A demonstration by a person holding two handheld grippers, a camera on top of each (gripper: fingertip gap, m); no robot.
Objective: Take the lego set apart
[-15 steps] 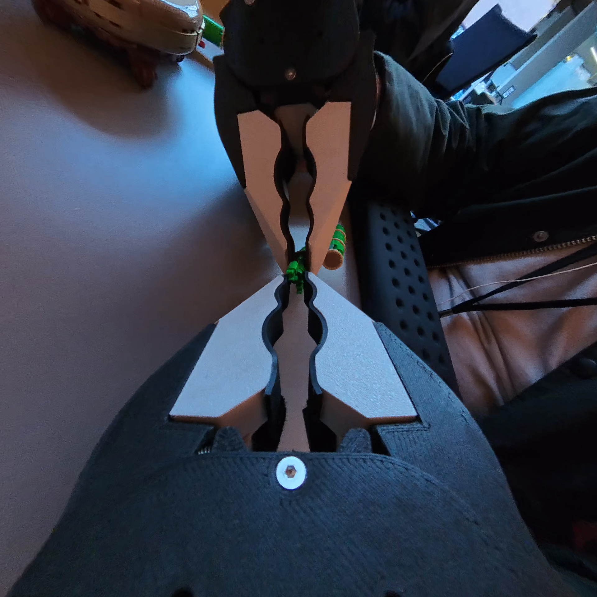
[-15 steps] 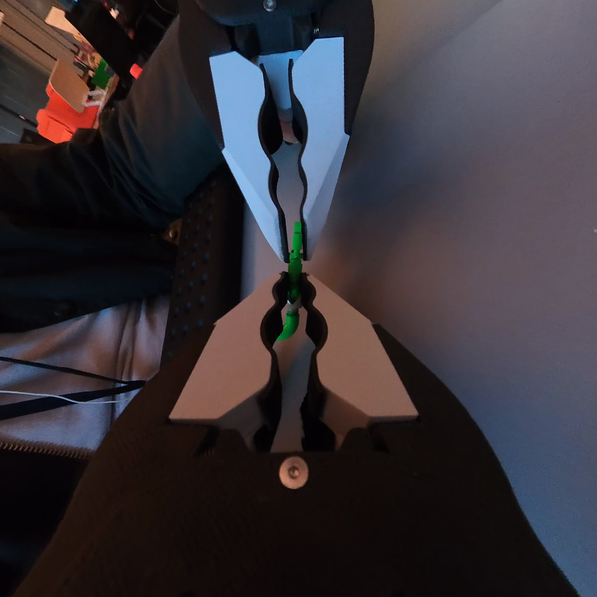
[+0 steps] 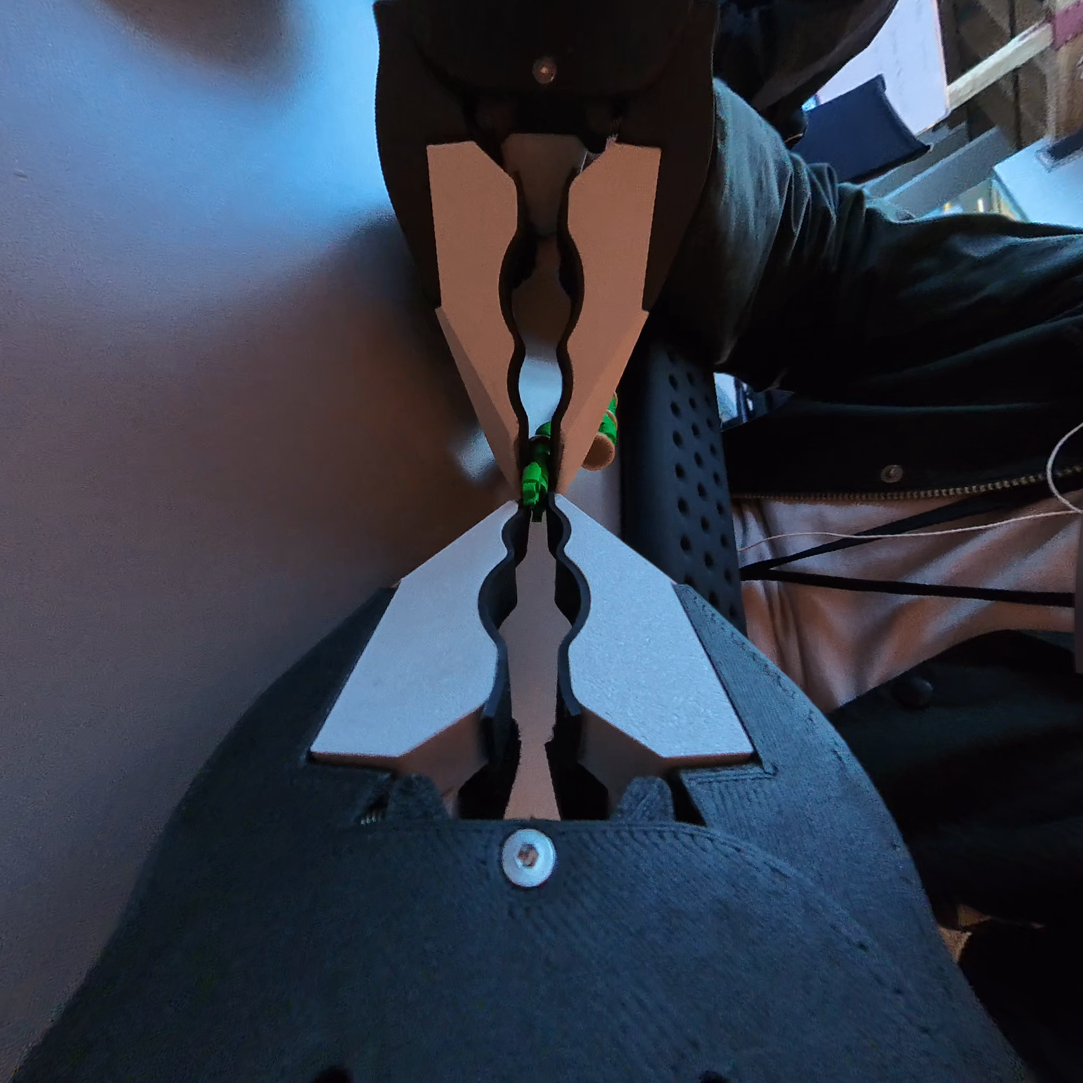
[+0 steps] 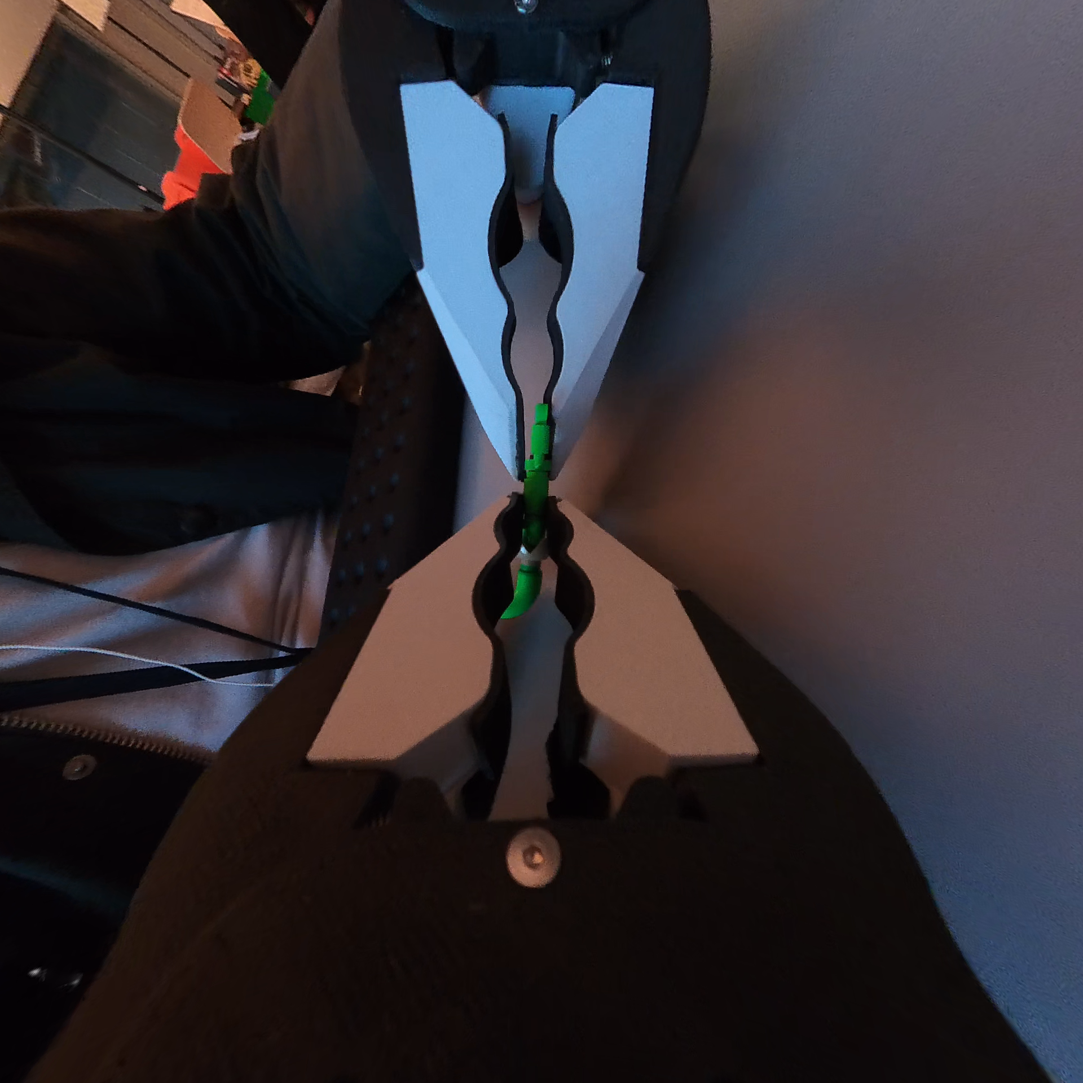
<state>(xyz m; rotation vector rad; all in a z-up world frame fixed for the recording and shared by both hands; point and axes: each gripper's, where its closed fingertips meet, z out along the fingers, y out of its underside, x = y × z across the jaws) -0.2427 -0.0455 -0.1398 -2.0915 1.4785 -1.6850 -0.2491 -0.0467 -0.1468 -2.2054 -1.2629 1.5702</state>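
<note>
Gripping tip to tip above grey table: left gripper and right gripper both clamped on green lego stem. Since half-second ago, grippers slightly apart, stem unbroken; separation apparently beginning.

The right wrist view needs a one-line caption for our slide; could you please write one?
Right gripper and left gripper meet tip to tip, both clamped on a slender green lego piece above a grey table.

No readable writing from either wrist camera.
I can make out no letters, numbers, brand marks or signs on anything in my two views; the far background shelves and boxes are too blurred and small for me to tell whether they carry print.
</note>
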